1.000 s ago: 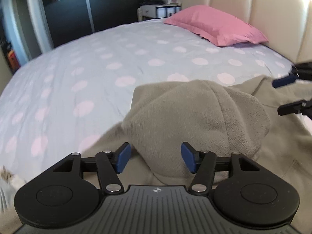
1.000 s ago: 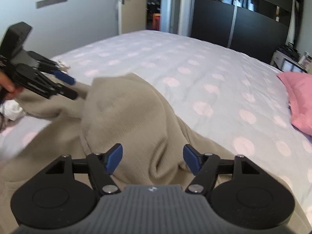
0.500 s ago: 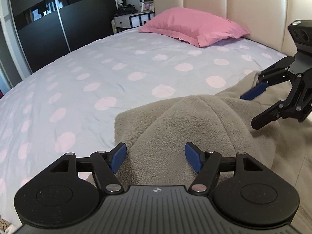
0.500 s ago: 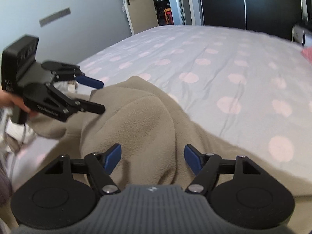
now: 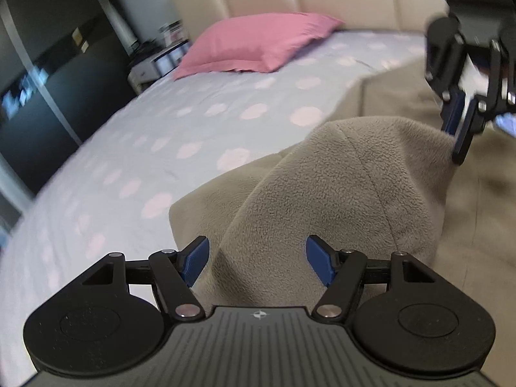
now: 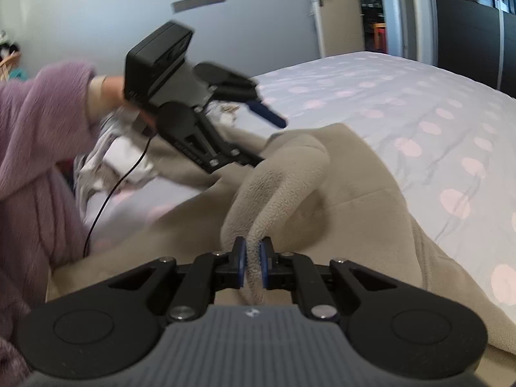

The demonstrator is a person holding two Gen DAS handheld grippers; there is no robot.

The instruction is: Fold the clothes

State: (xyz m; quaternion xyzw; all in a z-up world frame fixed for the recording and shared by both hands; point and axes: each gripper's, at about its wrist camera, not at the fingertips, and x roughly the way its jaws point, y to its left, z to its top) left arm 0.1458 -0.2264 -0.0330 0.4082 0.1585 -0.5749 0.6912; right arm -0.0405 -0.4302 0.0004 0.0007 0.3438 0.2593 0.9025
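garment: beige fleece, fuzzy, matt | tongs: black matt plastic

No words or numbers come through anywhere. There is white lettering on the side of the left gripper in the right wrist view, but it is too blurred to read. Each gripper body carries only a small white emblem.

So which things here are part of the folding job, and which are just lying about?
Part of the job:
- beige fleece garment
- right gripper, shut on a fold of it
- left gripper, open over the fleece
- bed as work surface

Just lying about:
- pink pillow
- crumpled pale cloth
- dark wardrobe
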